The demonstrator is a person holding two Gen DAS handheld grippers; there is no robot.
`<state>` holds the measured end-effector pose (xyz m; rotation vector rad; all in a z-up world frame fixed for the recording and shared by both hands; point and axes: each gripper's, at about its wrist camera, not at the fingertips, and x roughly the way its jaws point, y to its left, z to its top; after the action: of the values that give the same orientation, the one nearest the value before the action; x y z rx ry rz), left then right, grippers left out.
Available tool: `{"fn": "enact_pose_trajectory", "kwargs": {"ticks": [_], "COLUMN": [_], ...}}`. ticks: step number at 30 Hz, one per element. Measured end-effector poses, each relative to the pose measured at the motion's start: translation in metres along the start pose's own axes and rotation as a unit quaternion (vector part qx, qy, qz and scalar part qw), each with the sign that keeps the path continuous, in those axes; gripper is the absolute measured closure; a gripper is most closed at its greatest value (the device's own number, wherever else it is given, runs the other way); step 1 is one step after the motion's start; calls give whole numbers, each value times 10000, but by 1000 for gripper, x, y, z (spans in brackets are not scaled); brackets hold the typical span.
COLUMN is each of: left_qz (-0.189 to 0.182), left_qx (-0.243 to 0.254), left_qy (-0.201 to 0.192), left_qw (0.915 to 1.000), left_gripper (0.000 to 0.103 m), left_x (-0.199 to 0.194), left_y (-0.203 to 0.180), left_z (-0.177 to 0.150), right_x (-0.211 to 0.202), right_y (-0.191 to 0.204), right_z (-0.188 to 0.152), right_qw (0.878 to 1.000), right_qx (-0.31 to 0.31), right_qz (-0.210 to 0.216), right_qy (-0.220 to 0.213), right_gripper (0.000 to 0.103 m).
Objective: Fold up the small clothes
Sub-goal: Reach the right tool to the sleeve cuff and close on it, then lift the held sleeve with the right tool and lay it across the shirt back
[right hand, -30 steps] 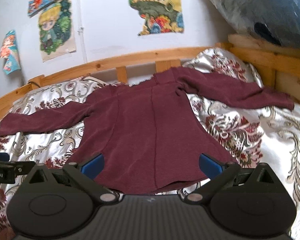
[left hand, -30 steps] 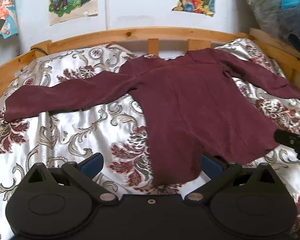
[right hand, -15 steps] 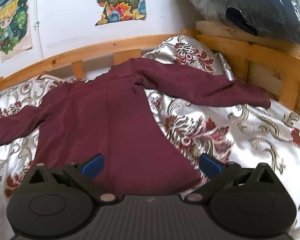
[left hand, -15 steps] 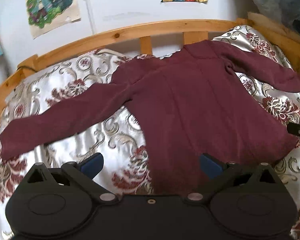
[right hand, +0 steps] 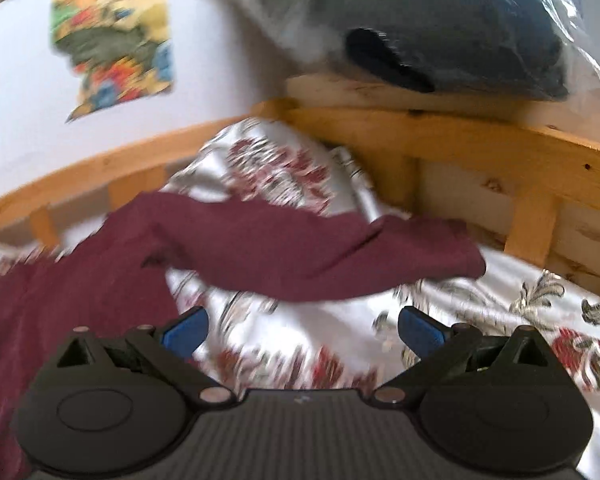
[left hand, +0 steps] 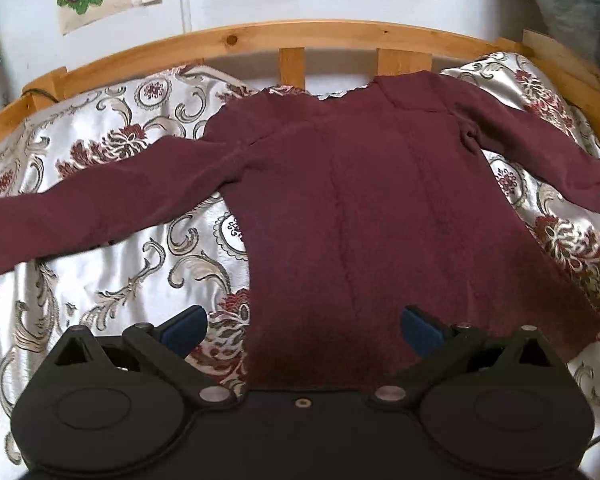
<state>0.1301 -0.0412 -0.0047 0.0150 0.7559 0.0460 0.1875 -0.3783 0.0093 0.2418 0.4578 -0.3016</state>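
The maroon long-sleeved top (left hand: 380, 208) lies flat on the bed (left hand: 112, 280), both sleeves spread wide and collar toward the wooden headboard (left hand: 260, 40), a layout that suits folding the sleeves inward first. The left gripper (left hand: 302, 326) hovers over the hem with jaws wide apart and nothing between them. The right gripper (right hand: 300, 330), jaws likewise spread and empty, faces the right sleeve (right hand: 320, 256), whose cuff lies near the bed's side rail (right hand: 480, 148); judged a lead-in to taking that sleeve. Against the frame one second ago, the right view has swung from the garment's body toward the sleeve, with motion blur, and the left view sits closer over the hem.
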Motion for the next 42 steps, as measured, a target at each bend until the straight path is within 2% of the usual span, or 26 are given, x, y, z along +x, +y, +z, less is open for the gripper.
{"fn": "enact_pose_trajectory", "kwargs": {"ticks": [5,8,11,13,16,18,21,23,24,28,29,30,31,35,39,42], "left_qz": [-43,-73,-93,-144,-110,-37,15,-6,-24,-55,-55,-51,-46,-83,-181,-216], "left_qx": [-73,-106,-199,-225,-159,-87,-163,-269,-302,-261,-226,-196,-176,-255,-371,-334], "left_qy": [74,63,117,133,160,226,335,414,446,423,391,360,332,211,126,70], "left_qw": [9999,9999,9997,9996,9997,9997,9993,9988,9985,9987,9990,9991,9993,9994,9991,9992], "left_gripper": [1,1,1,1,1,1,1,1,1,1,1,1,1,1,1,1], "left_x": [5,1,-2,-3,-3,0,4,5,5,-1,-3,-6,-9,-19,-28,-34], "left_y": [-5,-6,-4,-3,-1,0,5,9,11,14,14,15,16,22,27,29], "left_z": [2,-4,-13,-18,-22,-23,-25,-27,-27,-29,-30,-30,-30,-29,-28,-29], "right_x": [21,24,32,40,48,59,75,83,84,86,86,86,85,67,37,16], "right_y": [-19,-43,-75,-92,-110,-120,-135,-140,-142,-142,-142,-140,-139,-123,-77,-30], "right_z": [9,2,-4,0,7,11,10,7,6,5,4,4,4,9,29,44], "right_qw": [9983,9974,9928,9891,9838,9822,9771,9752,9745,9724,9726,9725,9734,9791,9876,9820], "right_qx": [239,424,1031,1394,1613,1700,2063,2152,2191,2290,2286,2289,2245,1878,699,-263], "right_qz": [-91,-69,139,-52,-545,-675,-502,-509,-472,-410,-342,-308,-294,-227,-1,340], "right_qy": [-518,-581,-594,-477,-556,-420,-144,-42,-49,-192,-250,-300,-345,-749,-1407,-1840], "right_gripper": [0,0,0,0,0,0,12,27,30,69,77,80,85,89,90,90]}}
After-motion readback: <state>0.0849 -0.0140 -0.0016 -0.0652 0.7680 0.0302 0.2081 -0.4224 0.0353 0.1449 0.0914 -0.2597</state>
